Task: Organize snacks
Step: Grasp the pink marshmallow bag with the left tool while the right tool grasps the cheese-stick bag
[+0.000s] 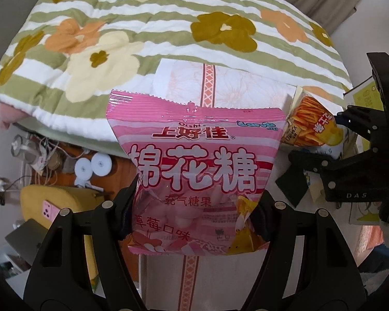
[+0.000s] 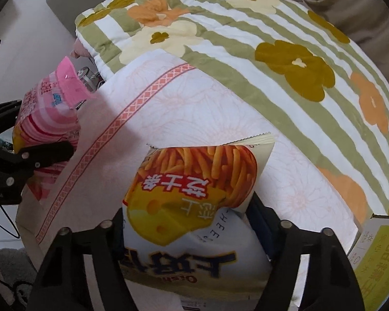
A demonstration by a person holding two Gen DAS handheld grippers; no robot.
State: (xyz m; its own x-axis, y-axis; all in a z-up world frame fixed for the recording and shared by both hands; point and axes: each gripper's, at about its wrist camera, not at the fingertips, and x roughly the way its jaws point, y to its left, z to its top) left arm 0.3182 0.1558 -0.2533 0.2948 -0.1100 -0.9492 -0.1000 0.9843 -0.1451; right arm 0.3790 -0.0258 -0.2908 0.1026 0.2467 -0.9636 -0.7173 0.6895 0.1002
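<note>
My left gripper (image 1: 194, 215) is shut on a pink marshmallow bag (image 1: 194, 171), held upright above a white and pink cloth (image 1: 241, 88). My right gripper (image 2: 189, 223) is shut on a cheese stick snack bag (image 2: 194, 194), white and yellow, held upside down over the same cloth (image 2: 194, 108). In the left wrist view the cheese stick bag (image 1: 311, 124) shows at the right, in the right gripper (image 1: 350, 160). In the right wrist view the pink bag (image 2: 49, 114) shows at the left, in the left gripper (image 2: 20, 160).
A green striped flowered quilt (image 1: 142, 31) covers the bed behind the cloth. A yellow-green box (image 2: 376, 259) lies at the right. Left of the bed a wooden surface holds white round items (image 1: 93, 165), cables, a yellow bag (image 1: 51, 199) and a pink phone (image 1: 50, 211).
</note>
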